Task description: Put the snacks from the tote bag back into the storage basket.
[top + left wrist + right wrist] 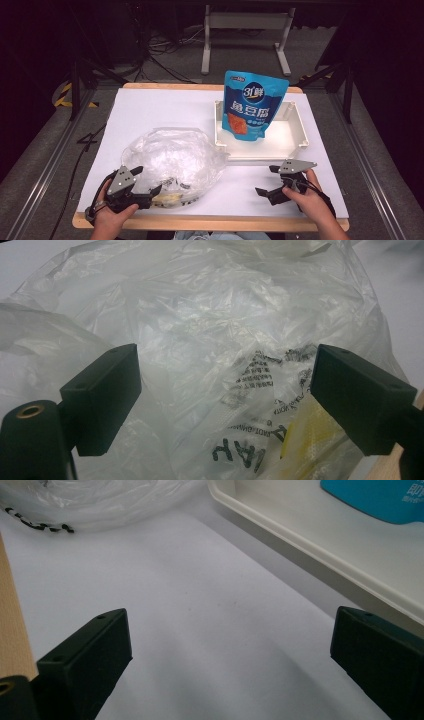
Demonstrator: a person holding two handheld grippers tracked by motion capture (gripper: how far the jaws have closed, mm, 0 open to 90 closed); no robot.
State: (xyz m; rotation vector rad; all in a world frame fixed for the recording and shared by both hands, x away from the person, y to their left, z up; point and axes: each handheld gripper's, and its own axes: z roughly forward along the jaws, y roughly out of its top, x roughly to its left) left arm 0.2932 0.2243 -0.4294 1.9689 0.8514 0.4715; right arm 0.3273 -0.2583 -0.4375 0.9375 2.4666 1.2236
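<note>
A crumpled clear plastic bag (pixel 170 157) with black print and something yellow inside lies on the white table top at centre left. My left gripper (pixel 147 181) is open at the bag's near edge. In the left gripper view the bag (pixel 200 315) bulges between and beyond the wide-apart jaws of that gripper (pixel 225 375). A blue snack pouch (pixel 254 105) leans upright in a white tray (pixel 295 145) at the right. My right gripper (pixel 266 180) is open over bare table just in front of the tray. Nothing lies between the jaws of the right gripper (pixel 225 640).
The table's wooden front edge (pixel 210 222) runs just below both hands. In the right gripper view the tray's rim (pixel 310 545) passes close on the right, the pouch (pixel 380 497) sits at top right and the bag (pixel 90 500) at top left. Dark floor, cables and a table frame lie beyond.
</note>
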